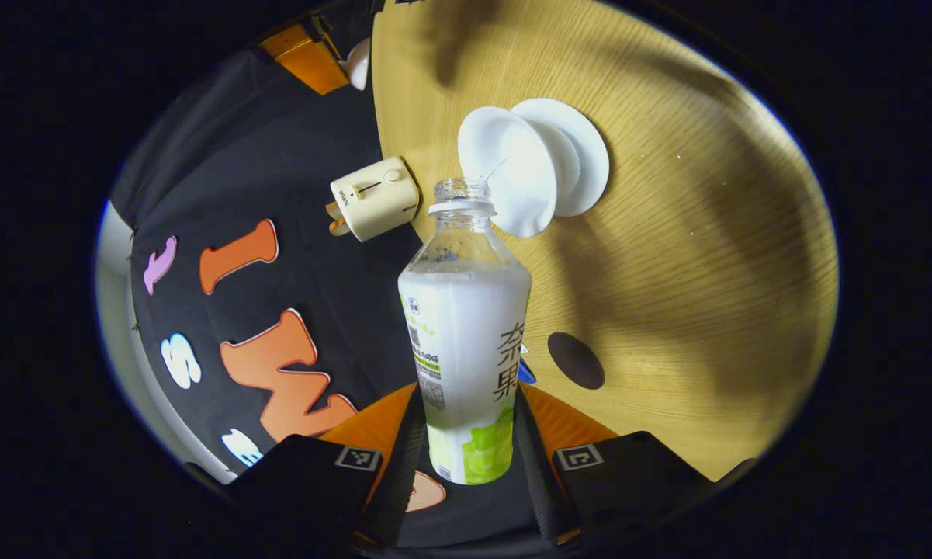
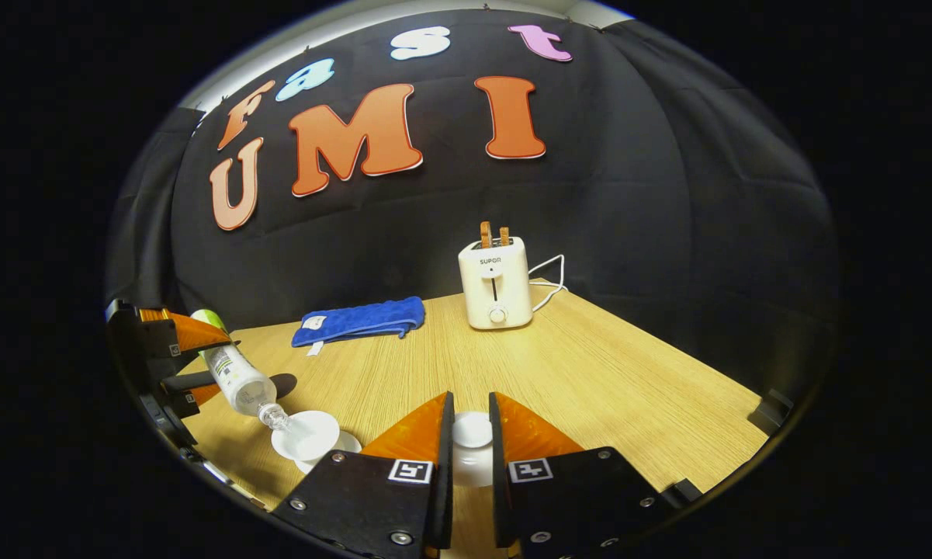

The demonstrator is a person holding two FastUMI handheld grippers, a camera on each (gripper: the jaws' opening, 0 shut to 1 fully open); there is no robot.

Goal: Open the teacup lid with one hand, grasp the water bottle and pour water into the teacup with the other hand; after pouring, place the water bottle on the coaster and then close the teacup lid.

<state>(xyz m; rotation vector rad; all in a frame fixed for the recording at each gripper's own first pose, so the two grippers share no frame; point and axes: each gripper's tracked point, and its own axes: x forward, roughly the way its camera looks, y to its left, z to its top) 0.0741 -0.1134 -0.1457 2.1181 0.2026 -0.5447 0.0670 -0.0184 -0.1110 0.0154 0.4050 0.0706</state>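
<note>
My left gripper [image 1: 469, 392] is shut on the water bottle [image 1: 466, 326], a clear uncapped bottle with a white and green label. The bottle is tilted, its mouth at the rim of the white teacup [image 1: 508, 171], which rests on a white saucer [image 1: 586, 147]. A thin thread of water runs from the mouth. A dark round coaster [image 1: 576, 360] lies on the table near the bottle. In the right gripper view my right gripper [image 2: 470, 407] is shut on the white teacup lid [image 2: 472, 431], held above the table. The tilted bottle [image 2: 237, 376] and open teacup [image 2: 306, 435] show at the left there.
A cream toaster [image 2: 495, 283] with its cord stands at the back of the wooden table [image 2: 590, 365]. A folded blue towel [image 2: 361, 320] lies at the back left by the wall. The left gripper [image 2: 163, 361] hangs over the table's left edge.
</note>
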